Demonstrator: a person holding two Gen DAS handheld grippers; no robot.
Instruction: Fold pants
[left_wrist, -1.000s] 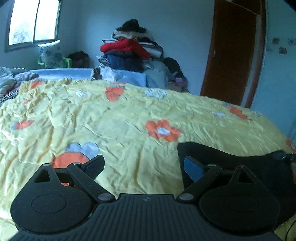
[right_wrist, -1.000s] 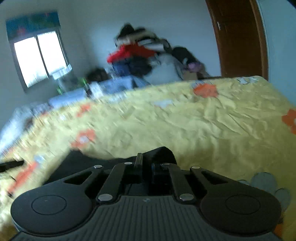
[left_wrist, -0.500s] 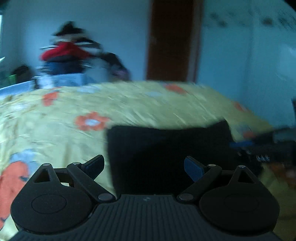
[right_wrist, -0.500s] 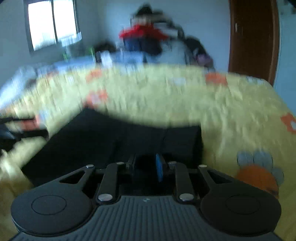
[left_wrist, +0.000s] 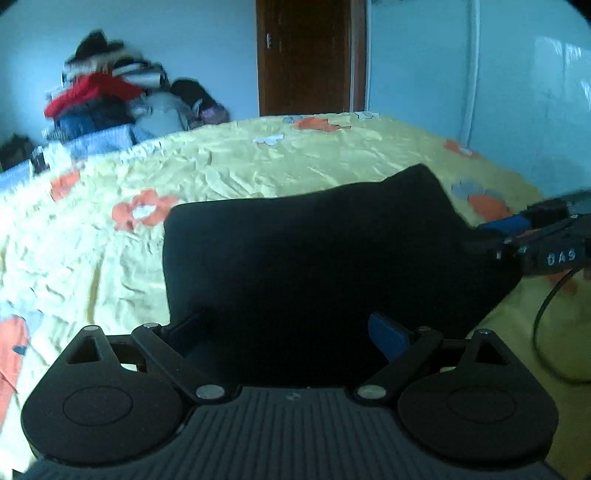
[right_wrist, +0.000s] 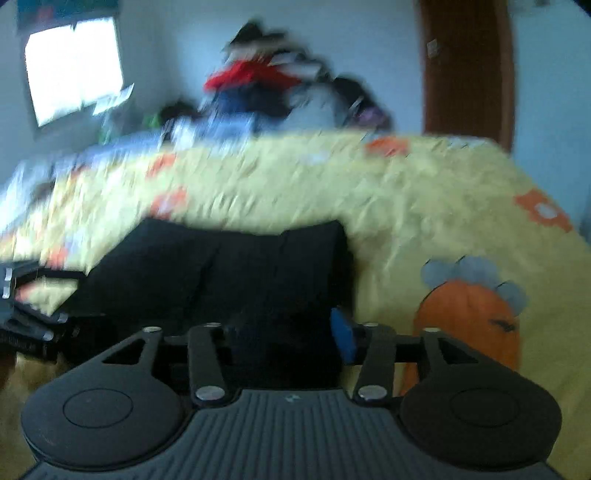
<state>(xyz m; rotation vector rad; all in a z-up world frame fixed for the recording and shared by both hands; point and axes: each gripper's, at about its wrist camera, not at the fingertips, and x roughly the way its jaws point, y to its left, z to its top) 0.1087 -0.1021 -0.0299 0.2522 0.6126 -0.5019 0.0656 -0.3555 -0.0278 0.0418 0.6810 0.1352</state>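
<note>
Two grippers over one pair of black pants (left_wrist: 325, 258), which lies folded into a dark block on the yellow flowered bedspread (left_wrist: 229, 166). Left gripper (left_wrist: 286, 330): jaws wide apart, pads clear of the cloth, near edge of the pants between them. Right gripper (right_wrist: 286, 332): jaws have just been opening, now about half spread; pants' near right corner sits between them, pads not pressing it. Right wrist view blurred. Right gripper also visible at the right edge of the left view, beside the pants. Clothes pile (left_wrist: 110, 96) and brown door (left_wrist: 306, 55) behind the bed.
</note>
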